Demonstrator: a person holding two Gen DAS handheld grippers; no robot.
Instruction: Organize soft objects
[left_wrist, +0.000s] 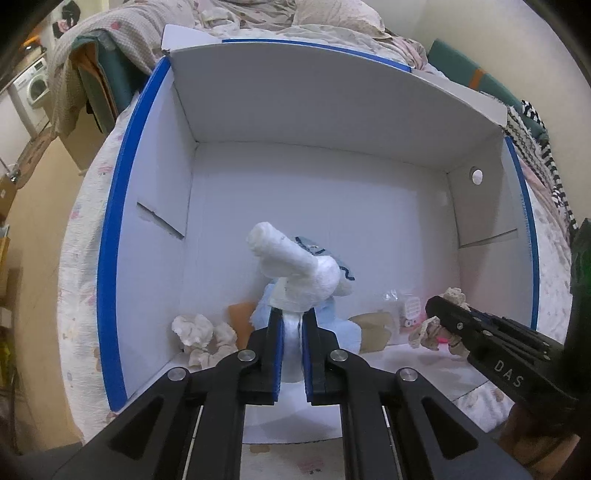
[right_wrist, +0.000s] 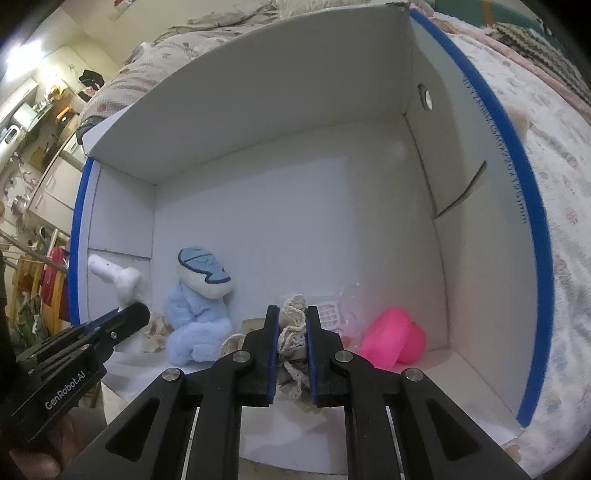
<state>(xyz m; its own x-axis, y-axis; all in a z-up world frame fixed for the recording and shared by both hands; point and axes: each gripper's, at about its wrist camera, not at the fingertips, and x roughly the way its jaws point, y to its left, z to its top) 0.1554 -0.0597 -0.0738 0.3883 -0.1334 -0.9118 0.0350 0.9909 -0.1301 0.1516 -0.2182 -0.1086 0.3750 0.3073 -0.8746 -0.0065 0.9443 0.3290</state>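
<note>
Fingers (left_wrist: 275, 325) of left gripper (left_wrist: 292, 325) pinching white rolled cloth toy (left_wrist: 291, 266), right gripper (right_wrist: 291, 325) clamped on cream crochet scrunchie (right_wrist: 291, 332), both over white box (right_wrist: 295, 206).

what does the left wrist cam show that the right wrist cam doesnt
Only the left wrist view: a crumpled cream cloth in the box's near left corner.
Only the right wrist view: a pink toy in the near right corner.
Both: the white box, the blue plush doll, the left gripper clamping a white towel, and the right gripper clamping a lace cloth.

Right claw (right_wrist: 291, 321) clamping beige crocheted cloth (right_wrist: 291, 341), blue plush toy (right_wrist: 195, 321), pink item (right_wrist: 391, 341), white box (right_wrist: 295, 206)
</note>
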